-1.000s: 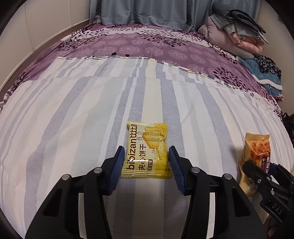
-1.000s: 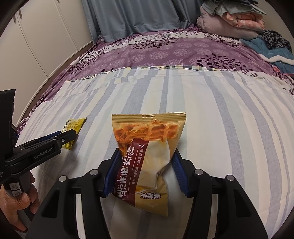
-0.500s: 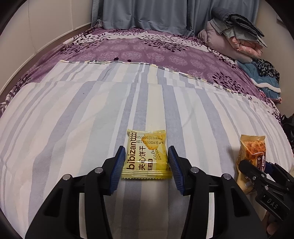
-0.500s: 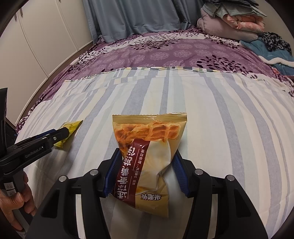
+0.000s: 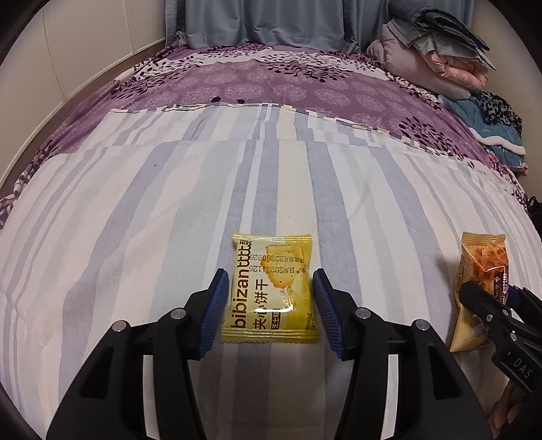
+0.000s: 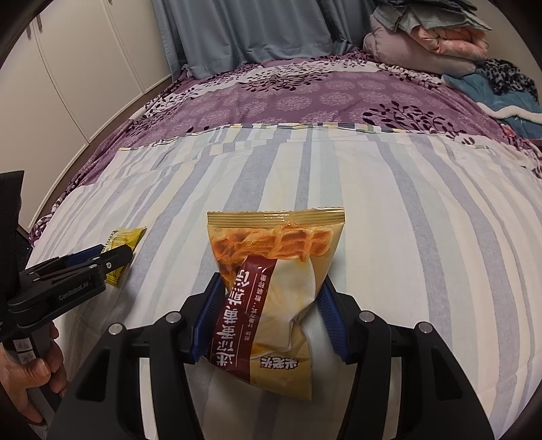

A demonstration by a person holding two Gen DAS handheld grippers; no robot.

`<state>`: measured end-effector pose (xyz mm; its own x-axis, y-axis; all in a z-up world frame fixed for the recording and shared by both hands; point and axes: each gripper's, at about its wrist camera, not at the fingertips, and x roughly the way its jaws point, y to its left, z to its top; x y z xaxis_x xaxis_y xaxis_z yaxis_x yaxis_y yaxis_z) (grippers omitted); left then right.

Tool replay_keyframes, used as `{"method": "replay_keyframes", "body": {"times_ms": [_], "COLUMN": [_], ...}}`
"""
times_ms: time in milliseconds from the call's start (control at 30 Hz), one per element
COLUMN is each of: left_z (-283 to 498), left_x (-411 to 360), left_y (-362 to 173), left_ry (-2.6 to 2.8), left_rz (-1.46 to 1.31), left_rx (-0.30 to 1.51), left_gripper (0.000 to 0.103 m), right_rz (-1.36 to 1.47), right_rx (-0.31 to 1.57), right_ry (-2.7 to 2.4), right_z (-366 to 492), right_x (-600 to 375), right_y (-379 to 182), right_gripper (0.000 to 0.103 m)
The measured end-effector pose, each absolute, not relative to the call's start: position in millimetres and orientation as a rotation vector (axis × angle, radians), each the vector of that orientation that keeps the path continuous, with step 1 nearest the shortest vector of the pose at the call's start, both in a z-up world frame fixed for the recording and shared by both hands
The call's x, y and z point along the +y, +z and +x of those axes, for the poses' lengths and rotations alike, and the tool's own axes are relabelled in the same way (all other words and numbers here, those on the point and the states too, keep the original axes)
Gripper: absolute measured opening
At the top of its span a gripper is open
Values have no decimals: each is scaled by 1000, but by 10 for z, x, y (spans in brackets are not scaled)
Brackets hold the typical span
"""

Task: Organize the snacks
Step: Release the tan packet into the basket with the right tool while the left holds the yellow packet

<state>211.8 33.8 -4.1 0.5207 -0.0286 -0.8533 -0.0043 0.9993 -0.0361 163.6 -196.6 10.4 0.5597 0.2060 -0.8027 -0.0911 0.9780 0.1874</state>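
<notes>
A flat yellow biscuit packet (image 5: 271, 287) lies between the blue pads of my left gripper (image 5: 269, 281), held just above the striped sheet (image 5: 135, 220). It shows small in the right wrist view (image 6: 123, 242), with the left gripper (image 6: 115, 254) on it. A tan and red snack bag (image 6: 271, 281) stands tilted between the pads of my right gripper (image 6: 271, 287), which squeeze its lower half. The same bag (image 5: 481, 281) and right gripper (image 5: 474, 294) show at the right of the left wrist view.
A purple flowered bedspread (image 5: 288, 84) covers the far half of the bed. Folded blankets and clothes (image 5: 440, 50) are stacked at the far right corner. Blue-grey curtains (image 6: 254, 30) hang behind. White cupboard doors (image 6: 67, 67) stand on the left.
The left gripper has drawn back a little with the yellow packet held in it. The right gripper and its bag have barely moved.
</notes>
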Motion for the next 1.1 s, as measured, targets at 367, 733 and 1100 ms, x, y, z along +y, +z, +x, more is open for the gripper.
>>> {"method": "replay_keyframes", "body": {"times_ms": [367, 733, 1100], "left_z": [1943, 1515, 1007], "left_x": [395, 445, 459], "left_y": [42, 206, 351], "left_ry": [-31, -70, -107], "left_rz": [-60, -136, -165], "left_rx": [994, 963, 946], "left_gripper": [48, 48, 48], "right_rz": [127, 121, 86], "right_rx": [958, 949, 933], "right_ry": [191, 205, 231], "right_z": [1597, 1440, 1053], "right_x": [-1898, -1905, -1880], "right_y": [126, 221, 371], "right_gripper": [50, 49, 49]}}
